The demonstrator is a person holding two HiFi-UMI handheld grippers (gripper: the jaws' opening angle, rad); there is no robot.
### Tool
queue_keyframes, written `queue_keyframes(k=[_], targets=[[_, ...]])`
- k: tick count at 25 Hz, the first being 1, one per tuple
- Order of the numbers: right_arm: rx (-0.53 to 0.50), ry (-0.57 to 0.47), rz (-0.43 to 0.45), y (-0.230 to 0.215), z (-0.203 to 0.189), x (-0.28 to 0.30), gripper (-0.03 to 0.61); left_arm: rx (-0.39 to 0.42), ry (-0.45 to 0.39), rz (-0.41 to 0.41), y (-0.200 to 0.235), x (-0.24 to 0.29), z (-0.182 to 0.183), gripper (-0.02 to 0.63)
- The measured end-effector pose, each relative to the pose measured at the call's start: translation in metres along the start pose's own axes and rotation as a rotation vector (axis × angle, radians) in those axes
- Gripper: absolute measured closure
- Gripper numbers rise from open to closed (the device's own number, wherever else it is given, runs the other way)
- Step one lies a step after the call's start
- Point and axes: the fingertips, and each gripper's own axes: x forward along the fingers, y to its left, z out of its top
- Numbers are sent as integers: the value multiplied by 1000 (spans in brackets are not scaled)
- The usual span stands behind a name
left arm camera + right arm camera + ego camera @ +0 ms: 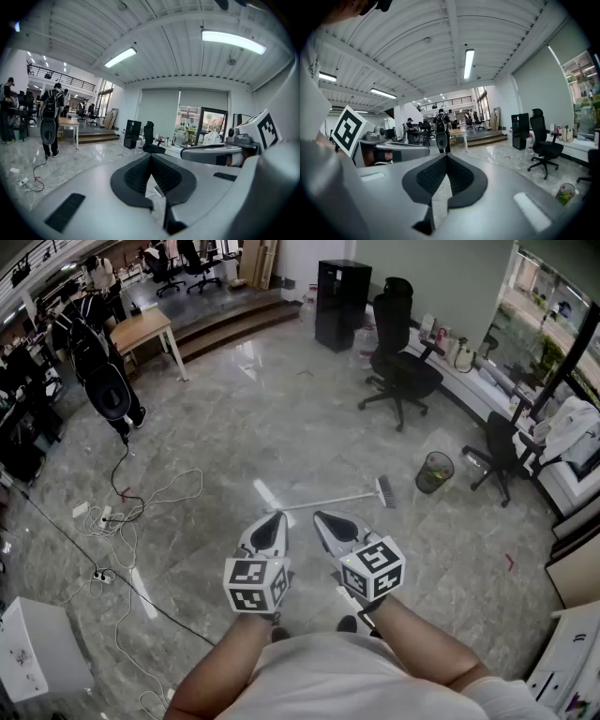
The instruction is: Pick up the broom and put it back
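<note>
Left claw (274, 517), right claw (324, 518) were both closed, empty. Broom (330, 501) lay on floor (234, 418) just ahead, untouched. Approach step, I judged; next move called for opening one claw, lowering onto handle.

Grey marble floor (281, 418), black office chairs (401, 367)

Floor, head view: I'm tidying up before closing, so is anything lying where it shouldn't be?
Yes. The broom lies flat on the floor, left of the bin and apart from it, instead of standing stored. At the left, cables sprawl loose across the tiles.
</note>
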Motion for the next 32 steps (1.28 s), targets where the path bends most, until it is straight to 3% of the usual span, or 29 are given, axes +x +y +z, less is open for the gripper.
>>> queue_keyframes(k=[11, 19, 26, 32], targets=[[-20, -4, 13, 43, 7, 31, 581, 4, 16, -54, 37, -13, -2, 609], [7, 26, 2, 72, -8, 74, 580, 7, 28, -79, 93, -27, -8, 611], [-2, 74, 38, 30, -12, 137, 580, -52, 41, -46, 141, 17, -15, 611], [-4, 115, 101, -50, -26, 244, 579, -93, 78, 30, 216, 122, -28, 609]])
